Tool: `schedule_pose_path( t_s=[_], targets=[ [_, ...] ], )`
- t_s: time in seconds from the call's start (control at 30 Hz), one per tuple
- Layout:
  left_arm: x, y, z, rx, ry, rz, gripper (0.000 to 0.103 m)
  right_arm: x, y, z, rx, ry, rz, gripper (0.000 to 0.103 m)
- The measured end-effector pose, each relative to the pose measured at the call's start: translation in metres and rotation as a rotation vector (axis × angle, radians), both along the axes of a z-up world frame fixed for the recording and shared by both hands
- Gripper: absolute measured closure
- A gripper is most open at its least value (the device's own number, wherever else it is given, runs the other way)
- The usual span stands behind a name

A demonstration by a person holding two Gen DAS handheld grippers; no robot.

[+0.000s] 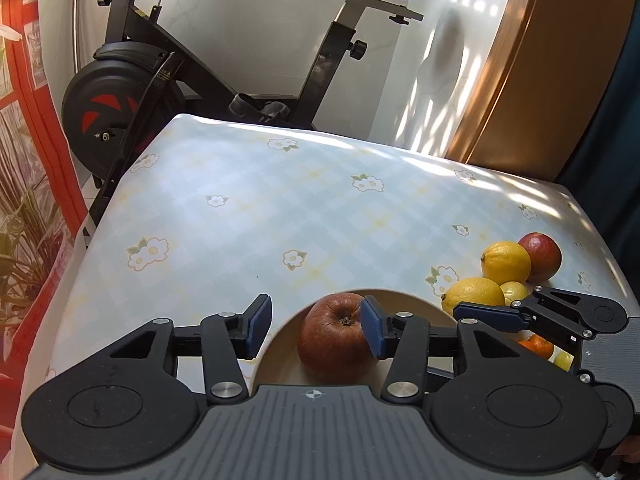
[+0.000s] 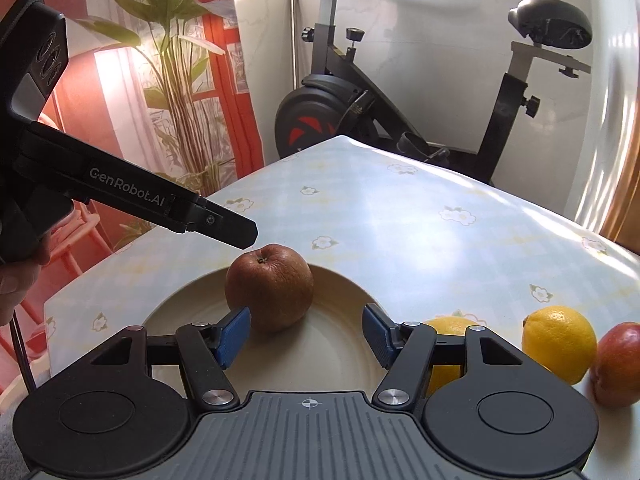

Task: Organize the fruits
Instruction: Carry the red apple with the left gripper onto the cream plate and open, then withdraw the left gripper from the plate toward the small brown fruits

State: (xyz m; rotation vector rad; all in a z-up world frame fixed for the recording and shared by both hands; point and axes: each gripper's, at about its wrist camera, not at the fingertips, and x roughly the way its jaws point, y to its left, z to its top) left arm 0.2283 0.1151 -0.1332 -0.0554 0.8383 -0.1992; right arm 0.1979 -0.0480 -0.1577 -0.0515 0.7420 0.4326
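A wrinkled brown-red apple (image 1: 335,338) (image 2: 269,285) rests on a cream plate (image 1: 404,302) (image 2: 340,344). My left gripper (image 1: 316,326) hovers open just above it; its right pad is over the apple's edge. It also shows in the right wrist view (image 2: 236,236), at the left. My right gripper (image 2: 306,340) is open and empty over the plate, its left pad beside the apple. It shows in the left wrist view (image 1: 472,312), at the right. Lemons (image 1: 506,262) (image 2: 558,342), a red apple (image 1: 540,256) (image 2: 614,364) and an orange (image 1: 538,346) lie right of the plate.
The table (image 1: 256,216) (image 2: 420,220) has a pale floral cloth. An exercise bike (image 1: 132,92) (image 2: 340,100) stands behind the far edge. A plant and red curtain (image 2: 176,80) are at the left, and a wooden door (image 1: 540,72) at the right.
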Motion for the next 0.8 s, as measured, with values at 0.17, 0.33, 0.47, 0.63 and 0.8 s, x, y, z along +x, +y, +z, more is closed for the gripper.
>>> schedule_pose_path(
  t_s=[0.17,0.33,0.47,0.63,0.8],
  targets=[
    [-0.016,-0.02,0.013,0.041,-0.073,0.019,0.049,-0.022,-0.038,0.015,0.001,-0.06,-0.075,0.045],
    [-0.032,-0.051,0.022,0.083,-0.131,0.024,0.049,-0.046,-0.086,0.027,0.045,-0.081,-0.198,0.044],
    [-0.046,-0.077,0.026,0.093,-0.176,0.031,0.041,-0.065,-0.124,0.031,0.066,-0.092,-0.292,0.035],
    [-0.068,-0.108,0.026,0.087,-0.224,0.049,0.035,-0.092,-0.154,0.025,0.043,-0.083,-0.352,0.033],
    [-0.09,-0.126,0.015,0.056,-0.242,0.004,0.035,-0.115,-0.164,0.012,0.032,-0.059,-0.384,0.034]
  ],
)
